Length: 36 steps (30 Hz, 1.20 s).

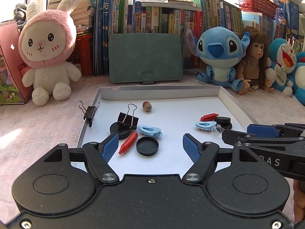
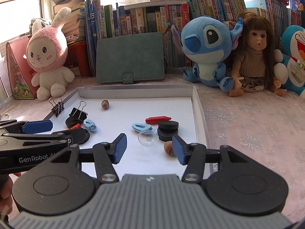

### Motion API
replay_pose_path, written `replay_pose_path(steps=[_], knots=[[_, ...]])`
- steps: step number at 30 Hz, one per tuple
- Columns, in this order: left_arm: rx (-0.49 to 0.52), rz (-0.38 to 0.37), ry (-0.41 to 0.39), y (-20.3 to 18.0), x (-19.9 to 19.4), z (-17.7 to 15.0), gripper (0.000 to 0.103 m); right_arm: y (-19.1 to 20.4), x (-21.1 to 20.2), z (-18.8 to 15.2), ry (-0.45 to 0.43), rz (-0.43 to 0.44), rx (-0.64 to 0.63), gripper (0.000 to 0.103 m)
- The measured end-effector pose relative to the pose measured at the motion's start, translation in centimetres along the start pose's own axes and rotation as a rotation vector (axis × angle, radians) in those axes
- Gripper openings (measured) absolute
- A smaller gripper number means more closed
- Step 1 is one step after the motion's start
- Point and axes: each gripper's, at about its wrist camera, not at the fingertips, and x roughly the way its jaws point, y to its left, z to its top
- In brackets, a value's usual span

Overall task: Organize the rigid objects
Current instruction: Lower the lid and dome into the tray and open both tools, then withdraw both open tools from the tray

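A white tray (image 1: 162, 93) holds two groups of small items. My left gripper (image 1: 150, 139) hovers open over the left group: a black cap (image 1: 147, 146), a red crayon-shaped piece (image 1: 128, 143), a blue hair clip (image 1: 150, 131), and a binder clip (image 1: 127, 119) on a black disc (image 1: 119, 131). My right gripper (image 2: 148, 141) is open above the right group: a clear dome (image 2: 147, 138), stacked black discs (image 2: 168, 129), a blue clip (image 2: 141, 127) and a red piece (image 2: 158, 119). A brown nut (image 2: 168, 147) lies beside its right finger. Nothing is held.
A second binder clip (image 1: 90, 112) grips the tray's left rim, and another nut (image 1: 146, 106) lies far inside. Behind the tray lean a green case (image 1: 144, 59), a pink rabbit plush (image 1: 47, 53), a blue plush (image 1: 219, 57), a doll (image 1: 253, 61) and rows of books.
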Motion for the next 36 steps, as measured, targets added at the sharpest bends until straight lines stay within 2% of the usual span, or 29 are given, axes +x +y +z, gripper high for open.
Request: replay_pose_path(steps=[4, 9, 25, 30, 36], knots=[[0.0, -0.003, -0.007, 0.1, -1.0, -0.1, 0.078, 0.0, -1.0, -0.2, -0.017, -0.004, -0.003, 0.074], [0.008, 0.017, -0.024, 0.3, -2.5, -0.7, 0.079, -0.4, -2.2, -0.5, -0.033, -0.002, 0.005, 0.086], [-0.015, 0.027, -0.009, 1.3, -5.4, -4.4, 0.082, -0.8, -5.4, -3.7, -0.063, -0.021, 0.006, 0.093], [0.01, 0.048, -0.003, 1.0, -5.5, -5.8, 0.082, -0.4, -5.4, -4.8, -0.048, -0.027, -0.017, 0.097], [-0.02, 0.045, 0.034, 1.2, -4.6, -6.9, 0.082, -0.1, -4.5, -6.0, -0.01, -0.038, -0.023, 0.102]])
